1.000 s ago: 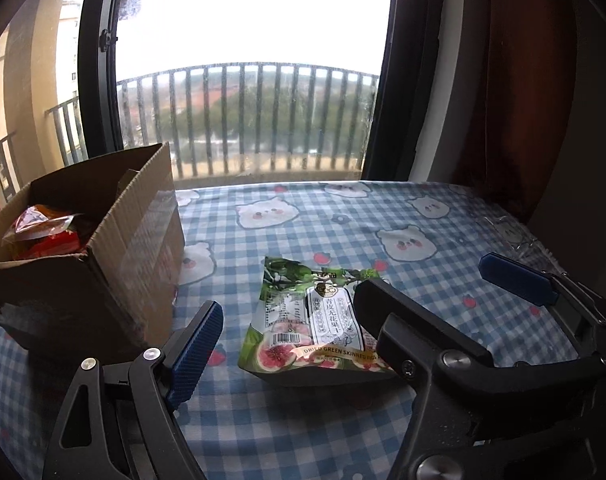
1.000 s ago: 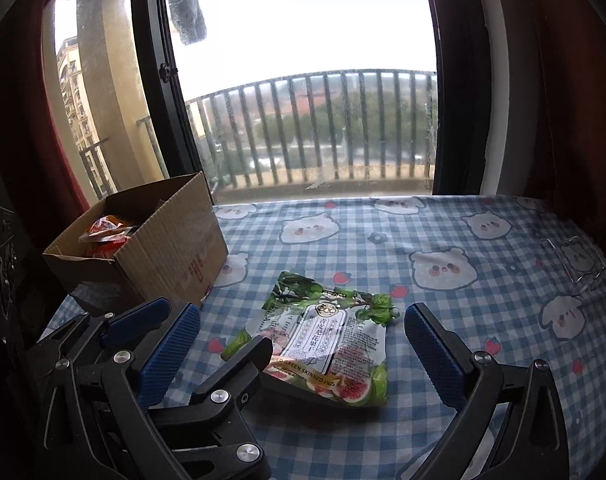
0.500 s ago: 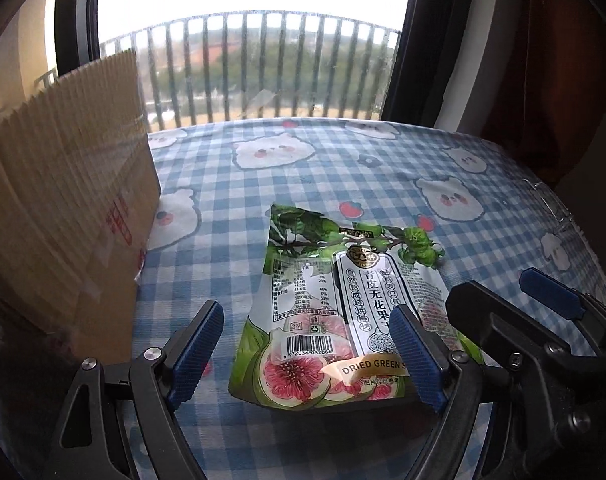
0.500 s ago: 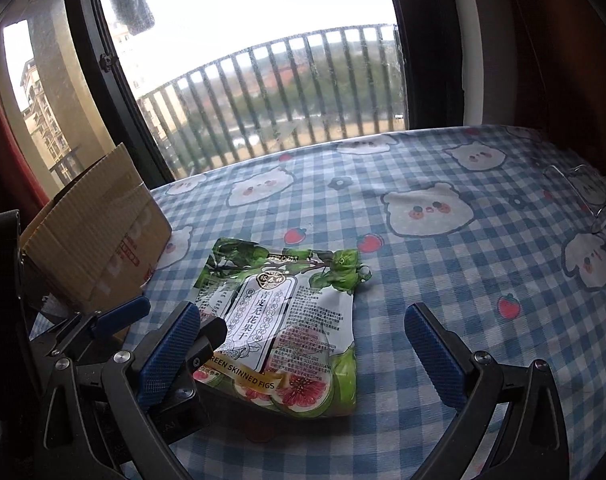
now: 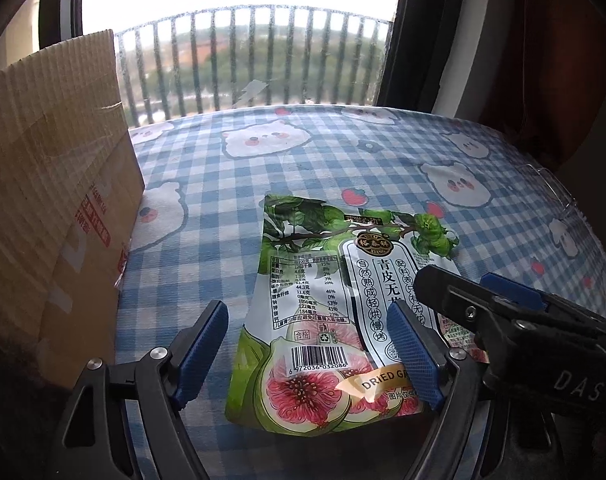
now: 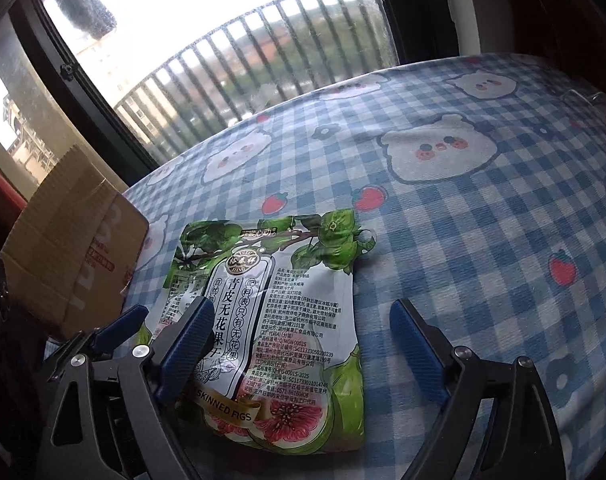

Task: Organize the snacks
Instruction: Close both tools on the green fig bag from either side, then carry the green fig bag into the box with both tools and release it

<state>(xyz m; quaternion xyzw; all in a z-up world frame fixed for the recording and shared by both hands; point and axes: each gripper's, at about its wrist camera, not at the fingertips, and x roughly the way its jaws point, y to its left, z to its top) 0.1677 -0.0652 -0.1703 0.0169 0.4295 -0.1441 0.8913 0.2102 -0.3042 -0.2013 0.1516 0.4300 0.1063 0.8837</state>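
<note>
Both claws gape wide over the fig pouch point(image 5: 323, 312): left claw point(image 5: 311, 346) astride its seven-o'clock corner, right claw point(image 6: 299, 344) closing astride its five-o'clock corner, neither pressing it. Label reads "DRIED GREEN SKINNED FIGS".

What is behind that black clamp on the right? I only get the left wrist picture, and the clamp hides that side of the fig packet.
Observer: In the right wrist view the fig packet ends just there. Beyond its right edge the checked tablecloth shows.
Operator: And the clamp itself, what is it doing?
Observer: It is the right gripper, with its jaws closing. One finger is over the packet and the other over the cloth, so the packet's right part lies between them, not yet pinched.
</note>
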